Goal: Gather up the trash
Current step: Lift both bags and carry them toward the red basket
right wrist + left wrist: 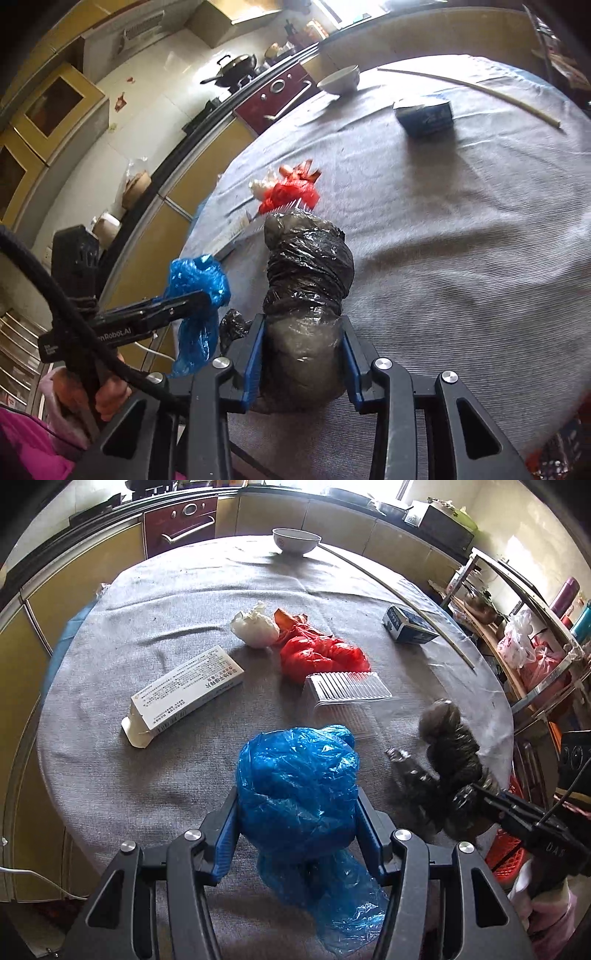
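My left gripper (299, 812) is shut on a crumpled blue plastic bag (295, 782), lifted just over the grey tablecloth (166, 627); its tail hangs below the jaws. My right gripper (303, 332) is shut on a bunched black plastic bag (306, 266), which the left wrist view shows at the right (450, 746). In the right wrist view the left gripper (199, 299) with the blue bag (195, 280) is at the left. On the cloth lie a red bag (321, 653), a white wad (255, 626), a white carton (188, 694), a clear plastic tray (347, 694) and a blue box (406, 624).
A white bowl (295, 541) stands at the table's far edge, and a long thin stick (406, 594) lies along the right rim. Kitchen cabinets and an oven (181, 520) line the back. A shelf rack (524, 635) with bags stands to the right.
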A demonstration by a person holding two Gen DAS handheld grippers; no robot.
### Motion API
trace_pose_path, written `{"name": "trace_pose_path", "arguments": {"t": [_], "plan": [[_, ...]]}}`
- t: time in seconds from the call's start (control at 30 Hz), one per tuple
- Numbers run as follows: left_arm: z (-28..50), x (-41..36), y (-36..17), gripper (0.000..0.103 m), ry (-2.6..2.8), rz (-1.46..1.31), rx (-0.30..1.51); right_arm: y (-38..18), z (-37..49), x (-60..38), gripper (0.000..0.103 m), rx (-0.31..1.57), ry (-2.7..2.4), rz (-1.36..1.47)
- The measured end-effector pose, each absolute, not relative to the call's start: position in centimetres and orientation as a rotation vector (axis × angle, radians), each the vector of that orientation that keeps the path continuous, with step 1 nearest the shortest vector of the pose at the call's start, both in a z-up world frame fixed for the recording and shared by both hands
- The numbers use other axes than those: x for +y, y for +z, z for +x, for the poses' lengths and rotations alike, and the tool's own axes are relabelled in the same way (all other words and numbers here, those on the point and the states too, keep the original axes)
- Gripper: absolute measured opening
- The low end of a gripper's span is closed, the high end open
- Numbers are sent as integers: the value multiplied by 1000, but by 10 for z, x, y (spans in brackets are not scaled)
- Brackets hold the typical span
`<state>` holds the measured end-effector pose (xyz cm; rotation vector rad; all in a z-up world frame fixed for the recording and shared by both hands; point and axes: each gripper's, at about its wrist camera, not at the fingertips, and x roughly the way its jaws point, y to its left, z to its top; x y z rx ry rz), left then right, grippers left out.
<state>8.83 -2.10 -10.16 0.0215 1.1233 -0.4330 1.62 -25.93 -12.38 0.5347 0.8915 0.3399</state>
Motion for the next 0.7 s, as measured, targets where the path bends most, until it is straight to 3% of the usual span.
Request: {"name": "trace_pose_path", "arguments": {"t": [0.7], "plan": [[72,-58,-75,59,-486,111,1079,-102,-3,-298,40,801,264,546]]}}
